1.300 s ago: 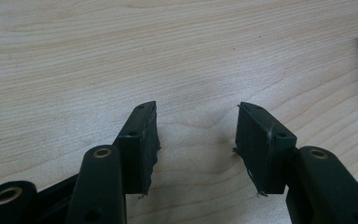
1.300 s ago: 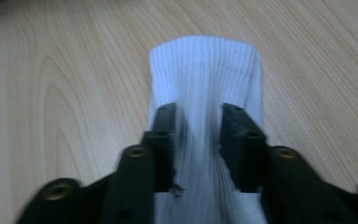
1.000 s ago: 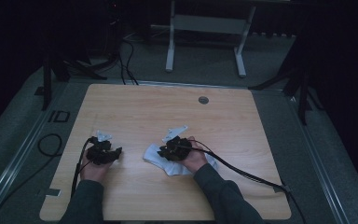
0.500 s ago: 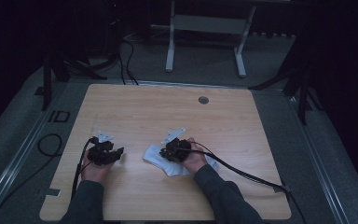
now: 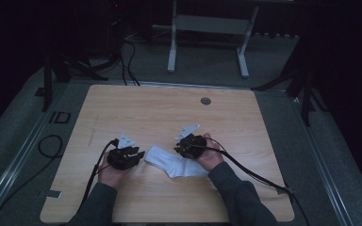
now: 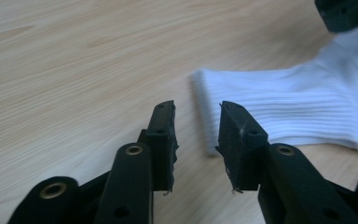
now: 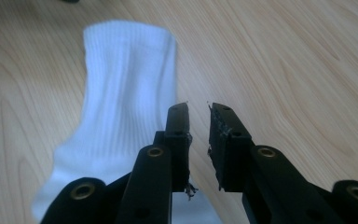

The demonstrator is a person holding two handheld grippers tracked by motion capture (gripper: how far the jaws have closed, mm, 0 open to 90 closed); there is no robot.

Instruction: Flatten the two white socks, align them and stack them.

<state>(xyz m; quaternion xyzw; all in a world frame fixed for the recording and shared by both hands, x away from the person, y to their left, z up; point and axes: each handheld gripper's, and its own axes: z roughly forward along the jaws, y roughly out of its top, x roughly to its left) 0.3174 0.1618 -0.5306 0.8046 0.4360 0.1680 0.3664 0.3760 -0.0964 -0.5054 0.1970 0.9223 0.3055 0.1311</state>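
White ribbed sock [image 5: 174,162], centre frame: light, limp. Pinch cuff edge. Left gripper [image 6: 196,128] narrowing, right gripper [image 7: 198,123] widening; both gaps empty.

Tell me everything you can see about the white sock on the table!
The sock is white and looks like soft ribbed knit cloth, with fine lines running along its leg part. It lies flat on the wooden table, its open cuff end toward the left gripper, bending at the heel toward the right gripper. Neither gripper holds it: both stand with a small empty gap between their jaws.
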